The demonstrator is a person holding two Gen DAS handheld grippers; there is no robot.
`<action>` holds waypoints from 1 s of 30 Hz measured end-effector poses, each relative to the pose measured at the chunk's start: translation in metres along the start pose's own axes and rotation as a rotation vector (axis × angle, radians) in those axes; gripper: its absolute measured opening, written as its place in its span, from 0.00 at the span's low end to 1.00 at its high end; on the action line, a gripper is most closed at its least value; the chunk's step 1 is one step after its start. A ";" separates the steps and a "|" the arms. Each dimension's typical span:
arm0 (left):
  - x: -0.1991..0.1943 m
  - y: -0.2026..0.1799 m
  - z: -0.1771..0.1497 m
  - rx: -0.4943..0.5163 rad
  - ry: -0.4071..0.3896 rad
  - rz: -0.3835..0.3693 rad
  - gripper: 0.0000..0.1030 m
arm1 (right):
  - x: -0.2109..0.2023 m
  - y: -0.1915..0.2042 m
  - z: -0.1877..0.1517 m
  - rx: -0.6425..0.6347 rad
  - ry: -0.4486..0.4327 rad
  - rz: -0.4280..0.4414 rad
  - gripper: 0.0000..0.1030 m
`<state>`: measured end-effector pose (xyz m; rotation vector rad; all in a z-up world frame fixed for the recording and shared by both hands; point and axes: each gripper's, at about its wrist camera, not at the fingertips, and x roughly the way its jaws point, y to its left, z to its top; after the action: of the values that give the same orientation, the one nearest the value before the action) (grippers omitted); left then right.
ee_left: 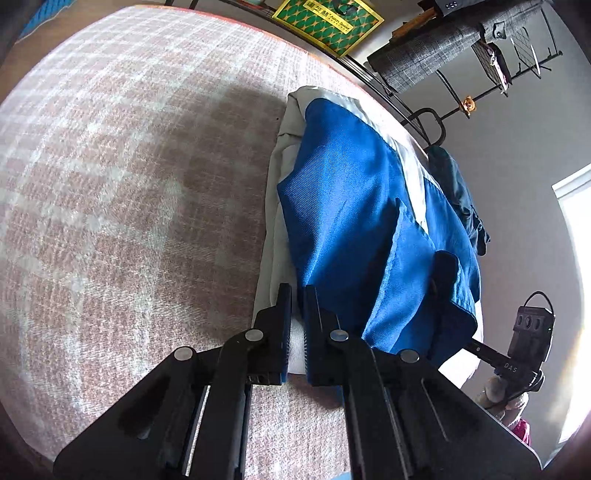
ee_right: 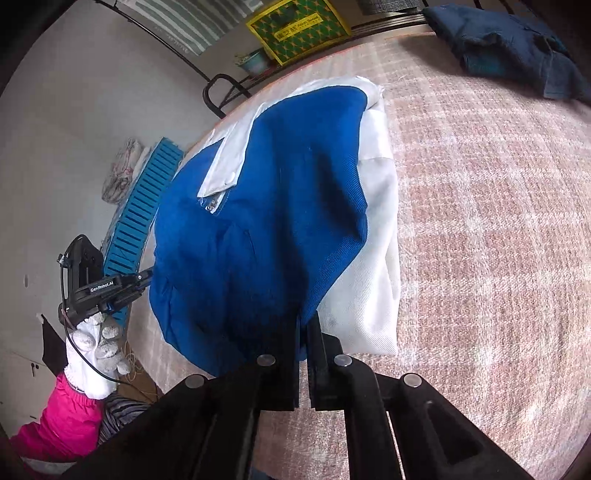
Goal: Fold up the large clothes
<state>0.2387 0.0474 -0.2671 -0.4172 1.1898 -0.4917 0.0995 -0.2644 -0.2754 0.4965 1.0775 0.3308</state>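
The blue-and-white jacket [ee_left: 354, 206] lies partly folded on the pink plaid bedspread [ee_left: 129, 184] — left gripper [ee_left: 297, 317] pinches its near white hem, right gripper [ee_right: 307, 332] — nearly closed — nips its near blue edge.

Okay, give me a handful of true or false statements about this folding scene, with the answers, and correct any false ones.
1. The garment is blue and white. True.
2. It lies on a bare wooden floor. False: it lies on a pinkish plaid cloth.
3. A dark blue garment lies apart from it on the same cloth. True.
4. The left gripper stands wide open above the garment. False: its jaws are nearly together at the garment's white edge.
5. The hand on the left gripper wears a white glove. True.
6. The box in the background is red. False: it is yellow and green.
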 end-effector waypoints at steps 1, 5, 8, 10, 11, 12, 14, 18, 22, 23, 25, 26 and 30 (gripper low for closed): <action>-0.008 -0.004 -0.001 0.023 -0.023 0.022 0.02 | -0.008 0.006 -0.001 -0.034 -0.008 -0.009 0.09; -0.039 -0.019 -0.010 0.072 -0.122 0.055 0.02 | -0.048 0.031 -0.004 -0.180 -0.084 -0.038 0.30; -0.042 -0.034 -0.026 0.072 -0.129 -0.022 0.02 | -0.063 0.053 -0.004 -0.298 -0.123 0.000 0.45; -0.035 -0.048 -0.039 0.083 -0.104 -0.063 0.02 | -0.055 0.067 -0.001 -0.383 -0.113 -0.026 0.55; -0.030 -0.054 -0.046 0.087 -0.088 -0.088 0.02 | -0.048 0.073 0.002 -0.424 -0.097 -0.046 0.55; -0.025 -0.060 -0.052 0.091 -0.072 -0.112 0.02 | -0.039 0.079 0.006 -0.464 -0.076 -0.063 0.55; -0.015 -0.070 -0.064 0.103 -0.044 -0.137 0.02 | -0.024 0.088 0.005 -0.545 -0.037 -0.087 0.55; 0.008 -0.091 -0.075 0.124 -0.004 -0.170 0.02 | 0.012 0.112 0.010 -0.689 0.042 -0.118 0.55; 0.027 -0.103 -0.081 0.155 0.024 -0.180 0.02 | 0.037 0.118 0.014 -0.756 0.079 -0.167 0.52; 0.032 -0.105 -0.083 0.157 0.034 -0.182 0.02 | 0.040 0.117 0.016 -0.761 0.078 -0.184 0.51; 0.040 -0.109 -0.084 0.156 0.049 -0.191 0.02 | 0.044 0.111 0.024 -0.741 0.073 -0.214 0.47; 0.044 -0.110 -0.085 0.155 0.058 -0.198 0.02 | 0.045 0.105 0.031 -0.700 0.079 -0.206 0.37; 0.056 -0.117 -0.082 0.155 0.084 -0.221 0.18 | 0.039 0.058 0.062 -0.381 0.087 -0.005 0.23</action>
<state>0.1613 -0.0846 -0.2719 -0.3994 1.1821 -0.7938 0.1715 -0.2103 -0.2494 0.1403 1.0683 0.5437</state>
